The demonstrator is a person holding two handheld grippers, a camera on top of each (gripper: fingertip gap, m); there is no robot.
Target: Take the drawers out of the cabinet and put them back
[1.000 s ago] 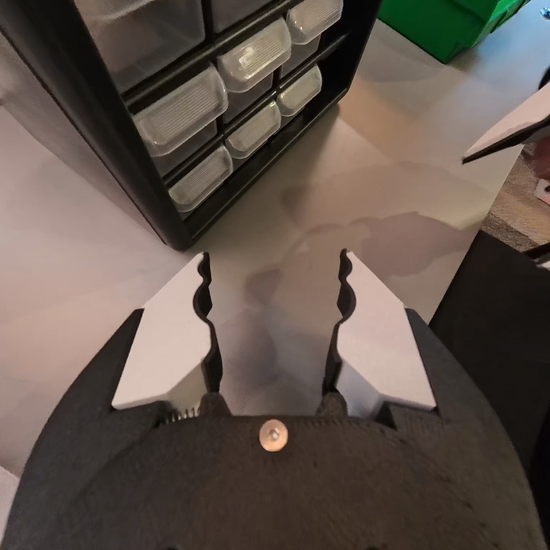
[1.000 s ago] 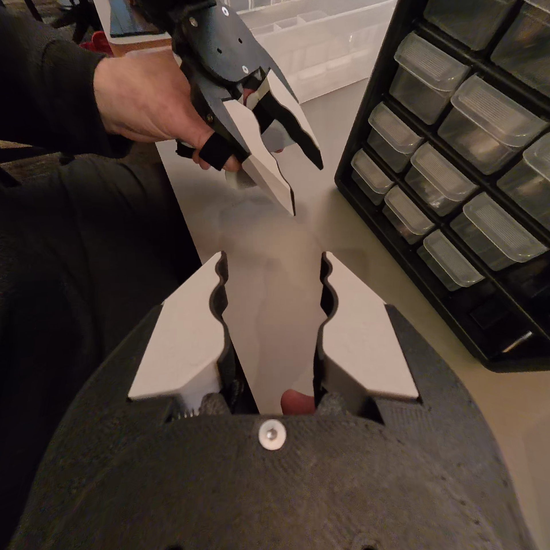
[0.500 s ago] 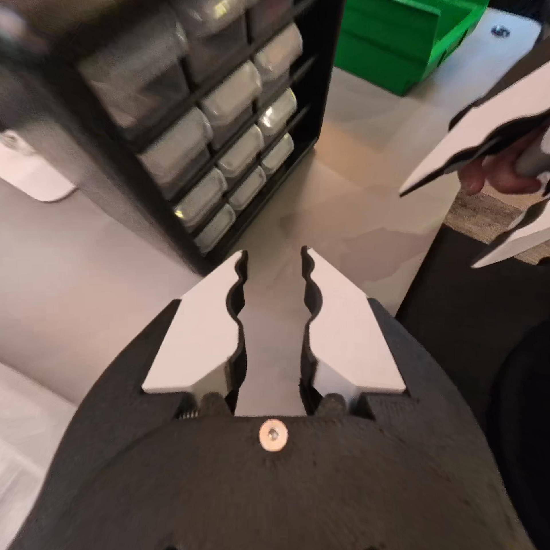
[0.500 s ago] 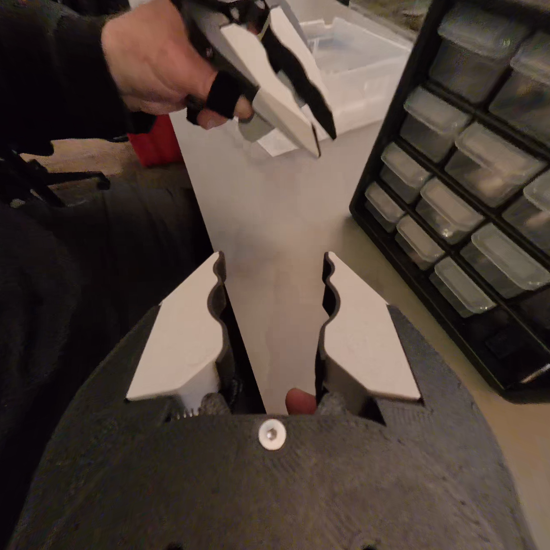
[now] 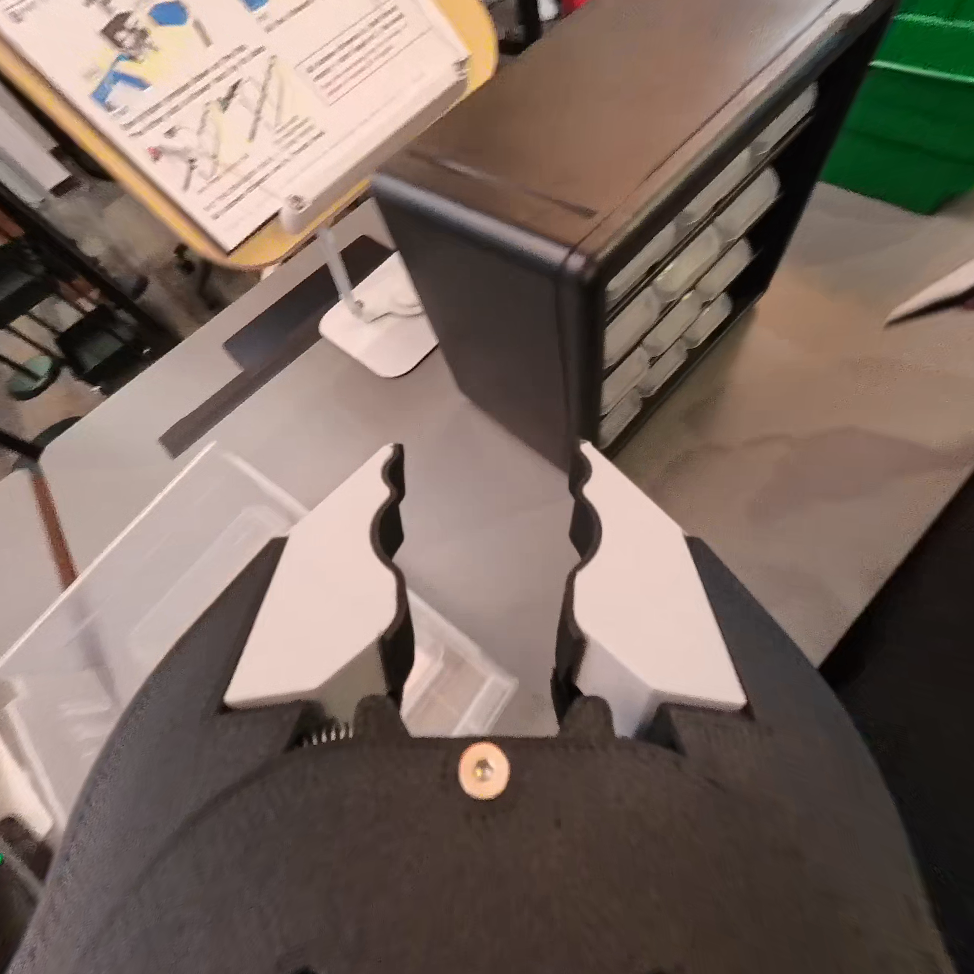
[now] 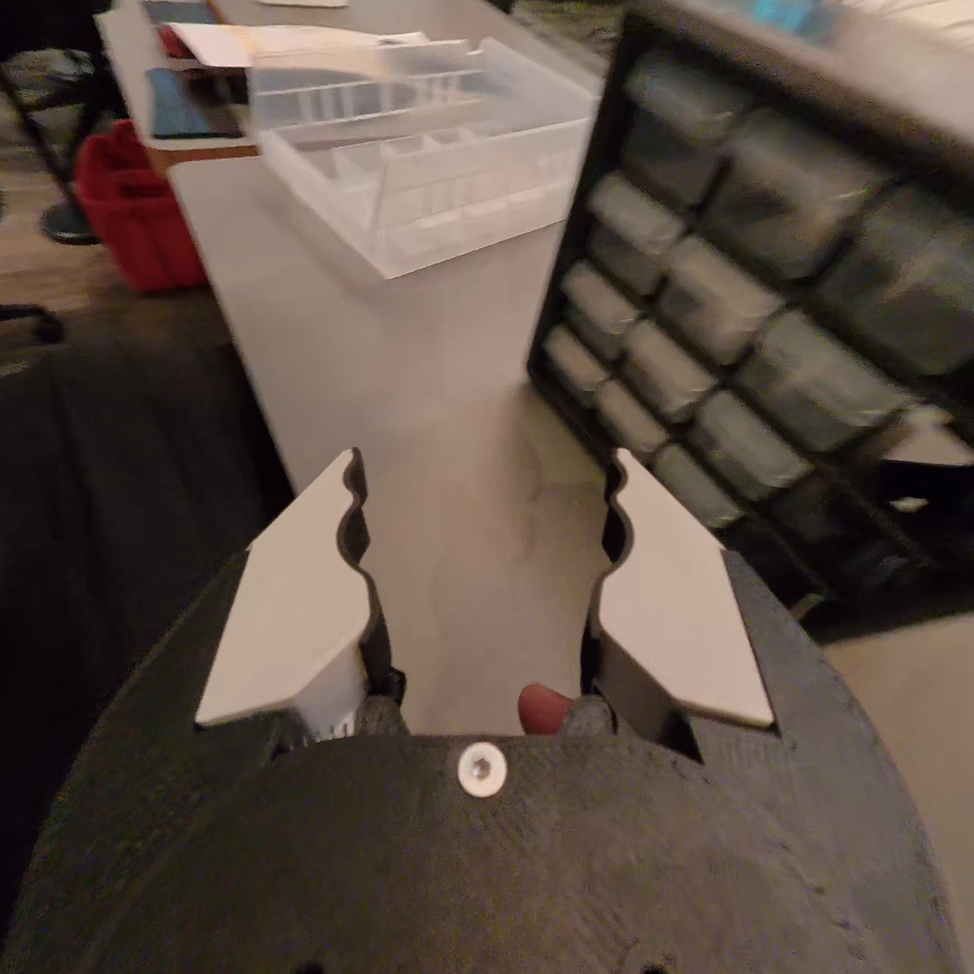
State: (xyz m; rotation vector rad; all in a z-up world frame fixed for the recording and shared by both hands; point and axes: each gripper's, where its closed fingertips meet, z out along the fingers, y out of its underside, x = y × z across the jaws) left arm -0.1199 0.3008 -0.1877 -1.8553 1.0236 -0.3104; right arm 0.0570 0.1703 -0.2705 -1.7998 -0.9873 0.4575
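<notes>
A black cabinet (image 5: 506, 316) with several clear plastic drawers (image 5: 680, 311) stands on the pale table. In the left wrist view I see its left side and top, with the drawer fronts at an angle. My left gripper (image 5: 487, 458) is open and empty, raised over the table near the cabinet's front left corner. In the right wrist view the cabinet (image 6: 580, 274) and its drawers (image 6: 738, 358) are at the right, blurred. My right gripper (image 6: 485, 458) is open and empty above the table in front of the cabinet. A tip of the right gripper (image 5: 933, 298) shows at the left wrist view's right edge.
A clear compartment box (image 6: 421, 174) sits on the table left of the cabinet, and shows below my left gripper (image 5: 132, 580). A printed sheet on a white stand (image 5: 237, 100) is behind. A green bin (image 5: 917, 100) is at the back right. A red bin (image 6: 132, 211) is on the floor.
My left gripper has risen and swung left and has opened wider than half a second ago. It has left the right wrist view. My right gripper has opened wider.
</notes>
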